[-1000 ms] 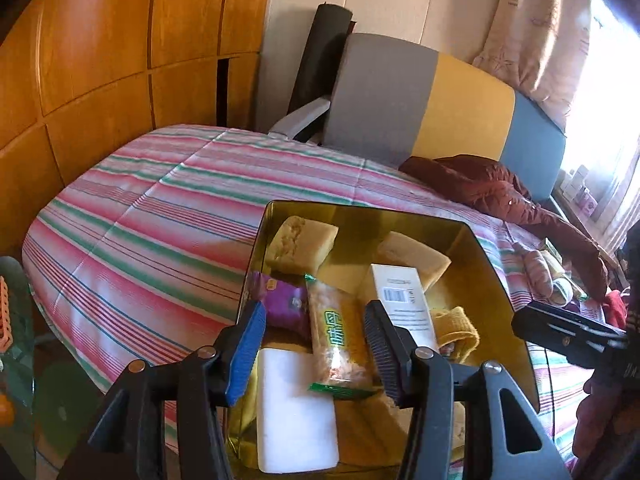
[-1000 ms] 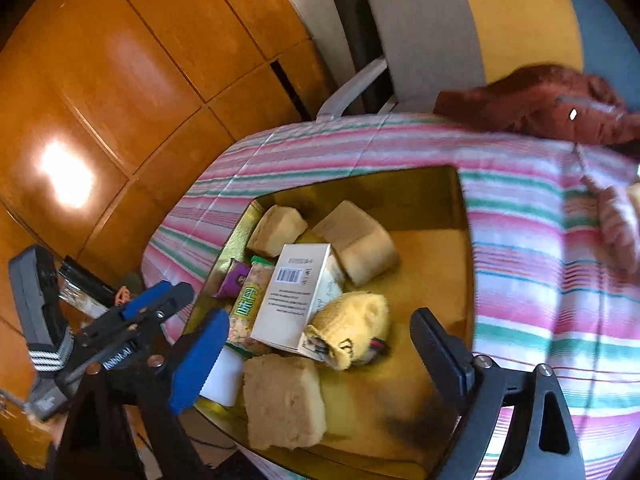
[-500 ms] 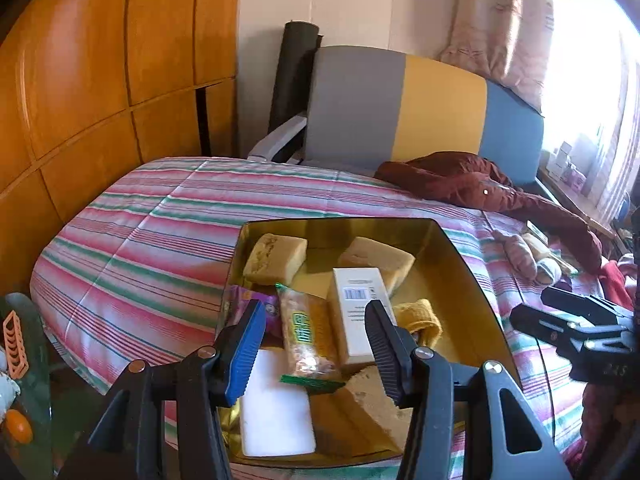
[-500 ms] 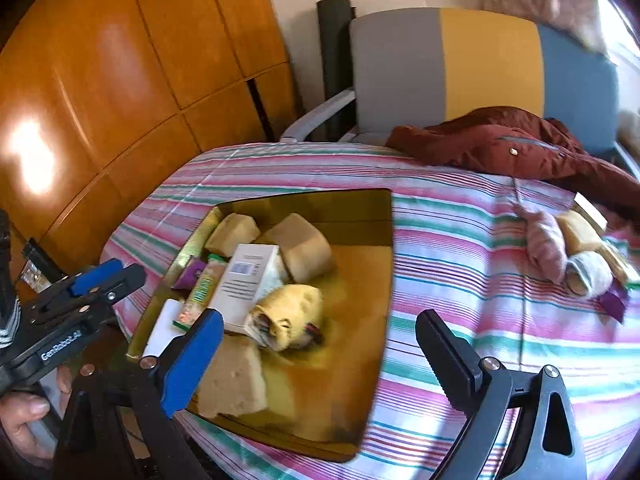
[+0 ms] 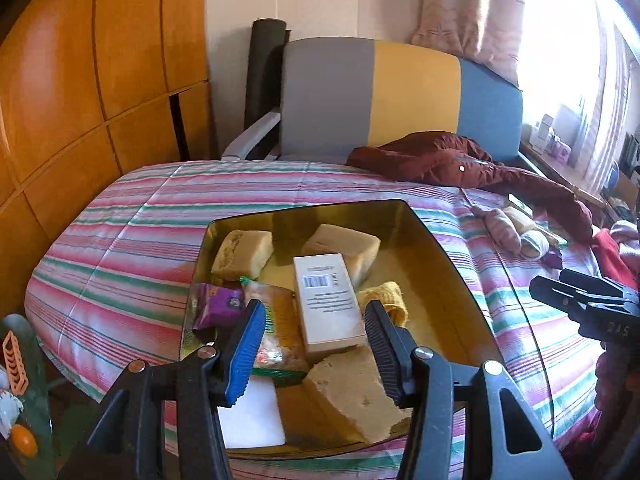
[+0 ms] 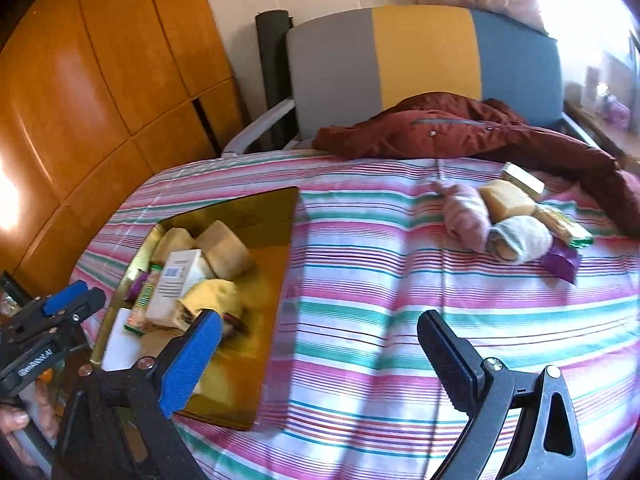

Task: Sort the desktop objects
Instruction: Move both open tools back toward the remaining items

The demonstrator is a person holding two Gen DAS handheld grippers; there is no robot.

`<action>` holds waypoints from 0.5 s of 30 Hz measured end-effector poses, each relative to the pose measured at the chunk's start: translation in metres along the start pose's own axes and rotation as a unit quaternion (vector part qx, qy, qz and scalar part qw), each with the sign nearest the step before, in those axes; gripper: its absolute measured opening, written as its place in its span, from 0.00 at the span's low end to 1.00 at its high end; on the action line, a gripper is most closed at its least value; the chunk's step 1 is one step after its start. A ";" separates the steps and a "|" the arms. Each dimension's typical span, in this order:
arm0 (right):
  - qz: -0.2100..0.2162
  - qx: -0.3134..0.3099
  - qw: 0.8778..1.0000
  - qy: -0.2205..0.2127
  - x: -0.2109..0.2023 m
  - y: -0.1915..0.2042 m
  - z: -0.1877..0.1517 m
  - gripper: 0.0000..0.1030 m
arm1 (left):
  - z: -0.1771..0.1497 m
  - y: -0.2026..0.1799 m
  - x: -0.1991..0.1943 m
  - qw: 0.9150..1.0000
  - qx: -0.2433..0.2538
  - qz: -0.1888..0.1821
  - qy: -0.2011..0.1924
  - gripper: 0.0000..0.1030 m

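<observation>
1. On the left side of the striped pink, green and white bed cover [image 6: 380, 280] sits a shiny gold metal tray [image 5: 448, 264]. It lies near the cover's front left edge.
2. The tray already holds many things, so a good part of the sorting looks done. Inside it are three tan sponge blocks [image 5: 244, 254], a small purple snack packet [image 5: 220, 306], a long green and orange snack bag [image 5: 276, 328], a white cardboard box with a barcode [image 5: 328, 304], a rolled yellow sock [image 5: 386, 300] and a flat white pad [image 5: 250, 416].
3. The left gripper [image 5: 314, 348] hovers over the tray's near edge. Its jaws are a little apart and hold nothing.
4. The right gripper [image 6: 320, 360] is over the bare middle of the cover. Its jaws are opening wide, and nothing is between them.
5. Far over by the cover's back right edge, a small pile is still left. I see a rolled pink sock [image 6: 464, 216], a tan sponge cube [image 6: 506, 198], a rolled white sock [image 6: 520, 240], a second purple packet [image 6: 562, 262] and a green-edged snack bar [image 6: 564, 226].
6. I think these must go in the tray next. The right gripper seems closest to them.
</observation>
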State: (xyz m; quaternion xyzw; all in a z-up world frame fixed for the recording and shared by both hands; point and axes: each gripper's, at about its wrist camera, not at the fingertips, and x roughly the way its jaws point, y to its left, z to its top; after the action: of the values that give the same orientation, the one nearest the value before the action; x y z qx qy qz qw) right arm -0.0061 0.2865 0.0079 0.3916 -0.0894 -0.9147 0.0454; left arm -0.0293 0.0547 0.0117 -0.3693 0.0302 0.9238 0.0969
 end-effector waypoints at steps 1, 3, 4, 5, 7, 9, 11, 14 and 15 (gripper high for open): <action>-0.006 -0.001 1.000 0.000 -0.001 -0.002 -0.001 0.96 | 0.001 -0.004 0.000 1.000 0.004 -0.002 -0.001 0.51; -0.016 -0.004 1.000 0.000 -0.002 -0.006 -0.002 0.96 | 0.002 -0.009 0.000 1.000 0.010 -0.006 -0.001 0.51; -0.020 -0.004 1.000 0.000 -0.003 -0.008 -0.003 0.96 | 0.002 -0.011 0.000 1.000 0.012 -0.008 -0.001 0.51; -0.022 -0.003 1.000 0.000 -0.003 -0.010 -0.003 0.96 | 0.003 -0.014 0.000 1.000 0.014 -0.010 -0.002 0.51; -0.026 0.002 1.000 0.000 -0.004 -0.015 -0.003 0.96 | 0.004 -0.019 -0.001 1.000 0.020 -0.014 -0.002 0.51; -0.031 0.007 1.000 0.001 -0.006 -0.021 -0.004 0.96 | 0.005 -0.024 -0.001 0.999 0.026 -0.018 -0.002 0.51; -0.036 0.011 0.999 0.002 -0.006 -0.027 -0.004 0.96 | 0.006 -0.030 0.000 0.999 0.032 -0.021 -0.001 0.51; -0.046 0.016 0.999 0.003 -0.008 -0.035 -0.004 0.96 | 0.008 -0.038 0.001 0.999 0.042 -0.028 -0.001 0.51; -0.049 0.018 0.999 0.003 -0.009 -0.039 -0.003 0.96 | 0.009 -0.041 0.002 0.999 0.044 -0.030 -0.001 0.51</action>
State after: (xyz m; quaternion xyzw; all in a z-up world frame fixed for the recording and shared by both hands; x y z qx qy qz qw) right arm 0.0023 0.3254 0.0046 0.3992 -0.0864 -0.9128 -0.0064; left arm -0.0280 0.0963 0.0177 -0.3644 0.0597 0.9185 0.1412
